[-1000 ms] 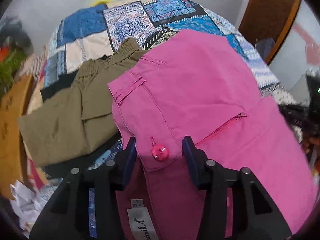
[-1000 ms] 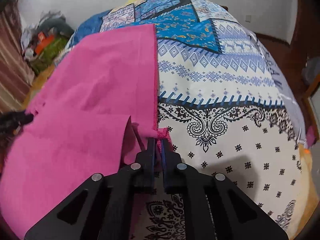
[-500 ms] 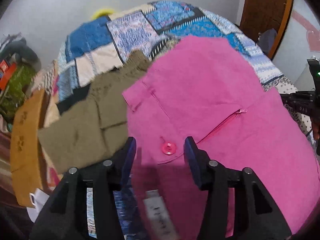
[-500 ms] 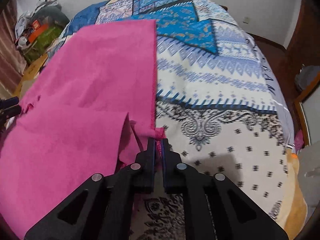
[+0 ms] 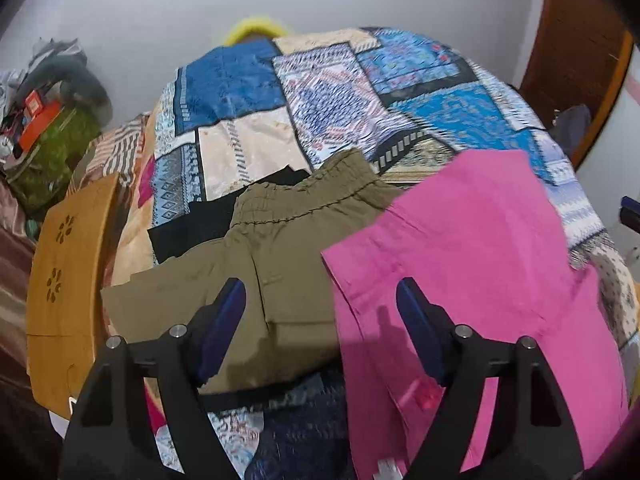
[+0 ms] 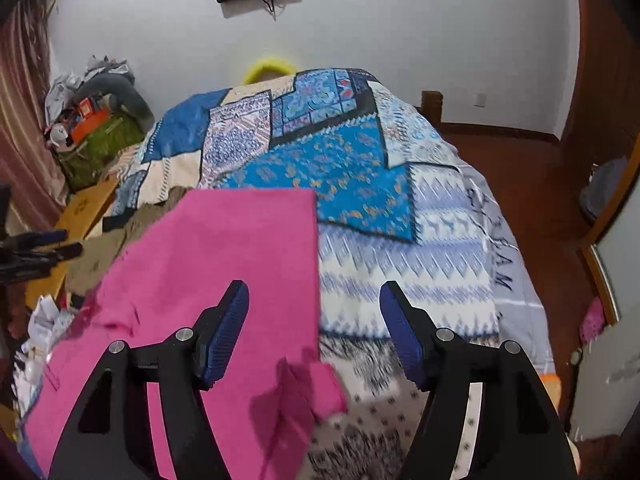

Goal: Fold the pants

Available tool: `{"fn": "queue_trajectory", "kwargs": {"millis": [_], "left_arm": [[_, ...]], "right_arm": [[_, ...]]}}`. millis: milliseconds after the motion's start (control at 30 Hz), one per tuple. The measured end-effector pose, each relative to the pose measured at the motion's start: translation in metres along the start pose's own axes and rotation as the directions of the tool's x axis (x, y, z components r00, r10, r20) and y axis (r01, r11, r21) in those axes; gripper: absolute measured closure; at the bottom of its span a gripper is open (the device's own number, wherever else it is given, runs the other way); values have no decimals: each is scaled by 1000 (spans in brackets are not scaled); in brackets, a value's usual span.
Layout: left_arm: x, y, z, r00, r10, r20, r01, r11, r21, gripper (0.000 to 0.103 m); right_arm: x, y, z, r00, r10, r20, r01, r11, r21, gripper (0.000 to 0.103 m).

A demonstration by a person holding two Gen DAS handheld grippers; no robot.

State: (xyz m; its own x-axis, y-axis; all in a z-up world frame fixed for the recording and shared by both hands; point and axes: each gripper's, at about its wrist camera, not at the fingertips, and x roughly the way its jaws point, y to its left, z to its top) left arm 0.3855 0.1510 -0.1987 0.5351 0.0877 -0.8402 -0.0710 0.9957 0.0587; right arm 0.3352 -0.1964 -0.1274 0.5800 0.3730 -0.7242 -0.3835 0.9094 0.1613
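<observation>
Letting go marks this moment: both tools have just been opening, and nothing lies between the jaws of either. A second ago the right gripper [image 6: 314, 328] was pinched shut on the frayed hem corner of the pink pants [image 6: 224, 280]; now its pads stand well apart above that corner, which lies crumpled on the bedspread [image 6: 400, 264] near the bed's near edge. The left gripper [image 5: 320, 328], which earlier straddled the buttoned waistband, now hangs spread over the gap between the pink pants [image 5: 460, 248] and the olive shorts [image 5: 280, 264] beside them. The pants lie flat in a doubled panel across the middle of the bed, so this fold looks set down, and a further fold across the length is probably what remains. Several things are hard to read: the button and label are lost in blur under the left tool's right finger, the near end of the pants is cut off by both tools' frames, and how neatly the layers line up underneath cannot be told. A black garment [image 5: 192, 224] is mostly hidden under the shorts.
</observation>
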Motion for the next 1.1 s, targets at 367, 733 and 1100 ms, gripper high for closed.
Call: {"fn": "queue_trajectory", "kwargs": {"millis": [367,733,1100], "left_arm": [[88,6,3,988,-69,-137,57,995,-87,26],[110,24,9,946,-297,-129,264,938,-226,61],[94,-14,16,995,-60,-80,59,998,-14,94]], "right_arm": [[80,-1,22,998,28,-63,-28,1000,8,39],[136,1,49,996,45,-81,-45,999,-7,50],[145,11,56,997,34,-65,-36,999,-36,100]]}}
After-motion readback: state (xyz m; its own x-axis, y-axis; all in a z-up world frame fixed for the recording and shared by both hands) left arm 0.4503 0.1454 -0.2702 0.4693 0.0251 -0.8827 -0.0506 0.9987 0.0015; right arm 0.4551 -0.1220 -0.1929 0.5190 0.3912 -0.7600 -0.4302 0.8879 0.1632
